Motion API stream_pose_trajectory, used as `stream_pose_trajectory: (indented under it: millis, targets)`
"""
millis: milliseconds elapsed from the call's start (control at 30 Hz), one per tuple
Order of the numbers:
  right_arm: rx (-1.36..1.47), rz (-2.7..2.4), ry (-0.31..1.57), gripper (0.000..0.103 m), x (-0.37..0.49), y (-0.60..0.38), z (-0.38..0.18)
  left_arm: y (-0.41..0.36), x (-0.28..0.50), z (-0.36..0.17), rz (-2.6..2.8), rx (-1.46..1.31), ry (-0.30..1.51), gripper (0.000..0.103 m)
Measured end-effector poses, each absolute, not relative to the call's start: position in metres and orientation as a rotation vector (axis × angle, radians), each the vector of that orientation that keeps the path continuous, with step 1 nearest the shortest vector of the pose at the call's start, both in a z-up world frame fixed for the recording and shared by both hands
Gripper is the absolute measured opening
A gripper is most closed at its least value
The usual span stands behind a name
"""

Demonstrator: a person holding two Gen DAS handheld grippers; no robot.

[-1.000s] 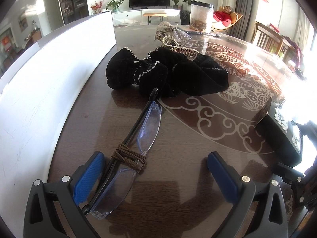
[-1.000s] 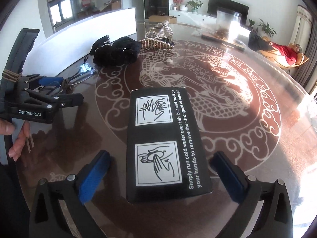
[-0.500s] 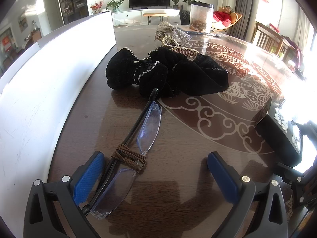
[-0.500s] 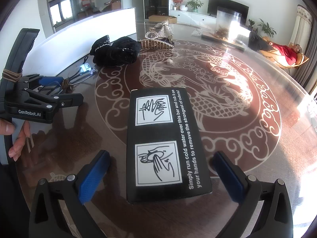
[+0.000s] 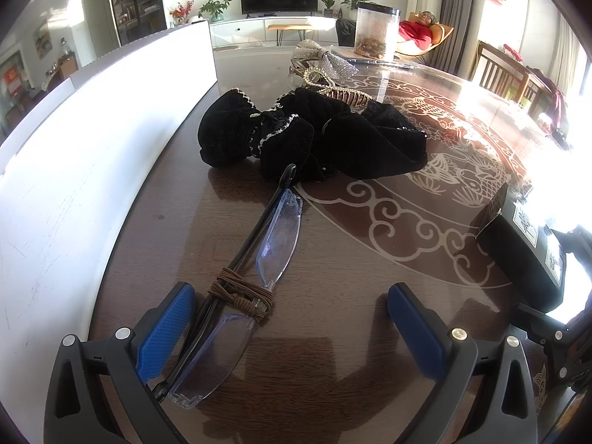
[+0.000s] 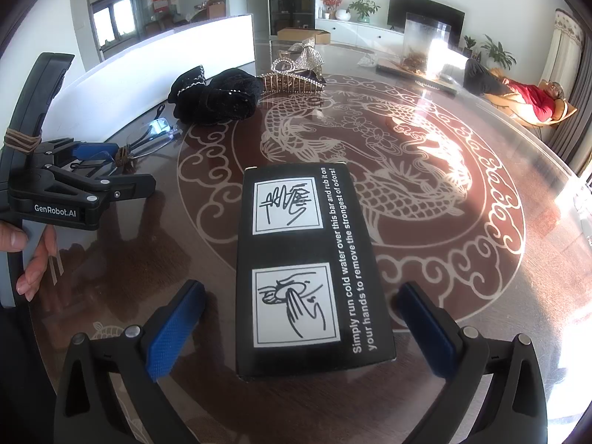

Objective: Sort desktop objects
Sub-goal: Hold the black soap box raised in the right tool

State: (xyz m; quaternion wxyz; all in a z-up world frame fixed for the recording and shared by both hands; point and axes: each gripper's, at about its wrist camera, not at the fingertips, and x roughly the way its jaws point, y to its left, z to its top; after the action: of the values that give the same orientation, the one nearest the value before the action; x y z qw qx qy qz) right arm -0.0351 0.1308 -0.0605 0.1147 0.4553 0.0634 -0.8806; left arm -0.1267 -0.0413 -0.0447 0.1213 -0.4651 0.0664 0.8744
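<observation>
Tabletop (image 6: 481, 259): box (image 6: 307, 259) between open jaws.

White wall (image 5: 92, 170) blocks left – black pile (image 5: 307, 140) ahead, table (image 5: 333, 296) btwn bare.

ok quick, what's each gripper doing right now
left gripper: open, holding nothing, glasses by its left finger
right gripper: open, straddling the black box

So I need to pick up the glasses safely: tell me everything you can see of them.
The rimless folded glasses lie flat on the dark table, with clear bluish lenses and thin black arms. A brown elastic band is wound around their middle. One lens sits beside the left tongs' left finger; the far arm tip reaches the black velvet scrunchies.
</observation>
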Motion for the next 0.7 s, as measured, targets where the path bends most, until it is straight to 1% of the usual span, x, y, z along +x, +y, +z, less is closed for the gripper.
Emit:
stream_pose_trajectory:
  millis: [700]
  targets:
    - [1.334,-2.580,0.187,0.103,-0.0354,0.1304,-0.0603,-0.0404,-0.1282,-0.0454,2.553,-1.359,0.193,0.103]
